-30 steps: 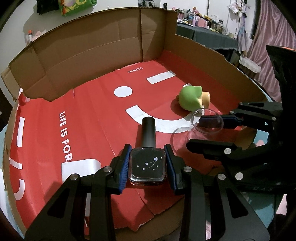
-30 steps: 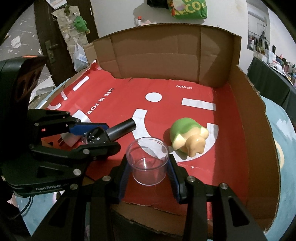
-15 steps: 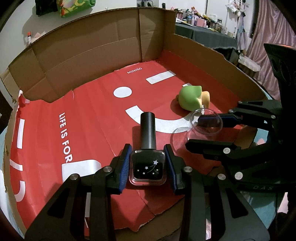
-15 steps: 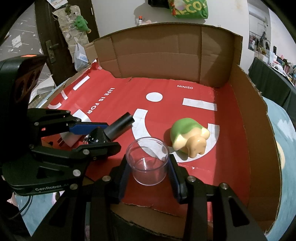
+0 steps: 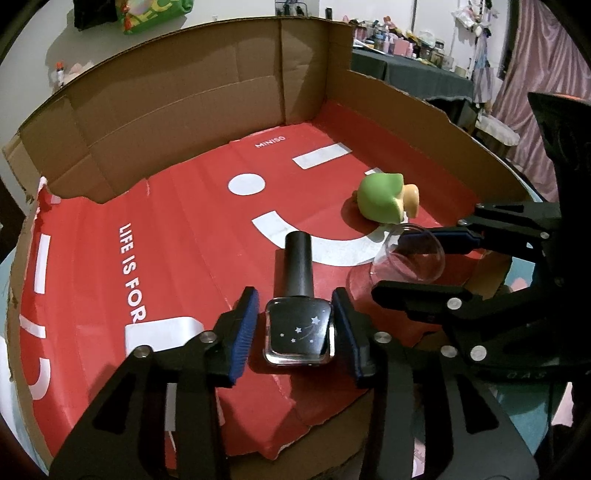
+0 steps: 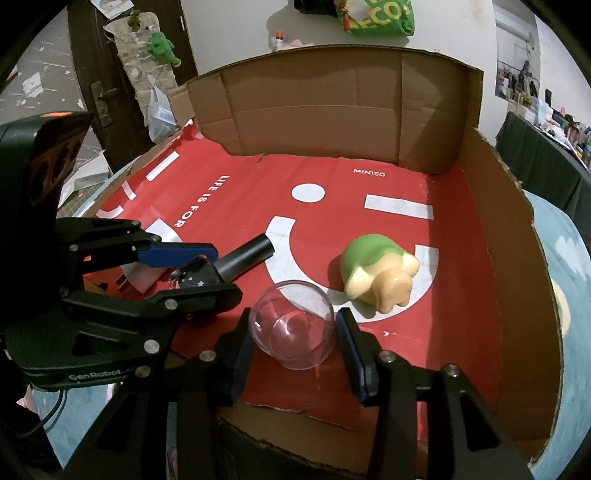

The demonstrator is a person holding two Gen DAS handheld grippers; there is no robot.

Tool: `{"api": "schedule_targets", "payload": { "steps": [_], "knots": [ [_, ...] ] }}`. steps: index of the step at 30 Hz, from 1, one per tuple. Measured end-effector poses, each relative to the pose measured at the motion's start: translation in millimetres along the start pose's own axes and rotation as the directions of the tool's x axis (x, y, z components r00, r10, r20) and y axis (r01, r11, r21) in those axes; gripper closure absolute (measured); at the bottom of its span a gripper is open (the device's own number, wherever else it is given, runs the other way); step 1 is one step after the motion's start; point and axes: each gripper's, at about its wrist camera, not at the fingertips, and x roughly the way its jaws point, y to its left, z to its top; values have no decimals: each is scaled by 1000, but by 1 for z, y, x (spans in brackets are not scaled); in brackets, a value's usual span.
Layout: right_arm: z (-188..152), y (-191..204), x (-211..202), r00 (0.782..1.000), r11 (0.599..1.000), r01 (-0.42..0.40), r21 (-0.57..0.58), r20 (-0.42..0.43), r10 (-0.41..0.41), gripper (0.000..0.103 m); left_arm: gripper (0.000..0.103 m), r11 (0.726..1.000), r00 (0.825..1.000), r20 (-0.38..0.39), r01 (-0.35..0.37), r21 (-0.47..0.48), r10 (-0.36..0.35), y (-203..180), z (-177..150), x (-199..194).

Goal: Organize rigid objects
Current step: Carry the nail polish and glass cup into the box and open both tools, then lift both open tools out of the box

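Nail-polish bottle [image 5: 298,329] loose between parted left claw [image 5: 295,332] pads; right claw [image 6: 295,341] likewise unclenched around clear cup [image 6: 292,330].

Dark-clothed table [image 5: 424,74] cluttered behind; pink curtain [image 5: 535,74]; green bag [image 6: 376,16].

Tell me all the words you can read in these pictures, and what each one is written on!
"MINISO": white letters on the red sheet lining the cardboard box.
"LIFE IS FOR": white letters on the same red sheet; the rest is hidden behind the left tool.
"GenRobot": on the left tool's black body, seen from the right wrist; it may run on.
"ECO": part of a word on the green bag on the wall; the rest is cut off.
Letters on the right tool's body: too faint to read.
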Motion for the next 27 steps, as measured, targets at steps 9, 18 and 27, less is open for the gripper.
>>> {"api": "schedule_targets", "payload": {
  "steps": [9,18,27],
  "knots": [
    [0,8,-20,999,1000,13,-9,32,-12,41,48,999,998,57,-18,-31,20,5,-3,-28],
    [-1,21,-70,991,1000,27,9,130,-28,27,27,994,980,188,-43,-104,62,6,-18,-90],
    [-17,49,-129,964,997,67,24,256,-71,2,16,974,944,298,-79,-211,140,0,-60,-152]
  ]
}}
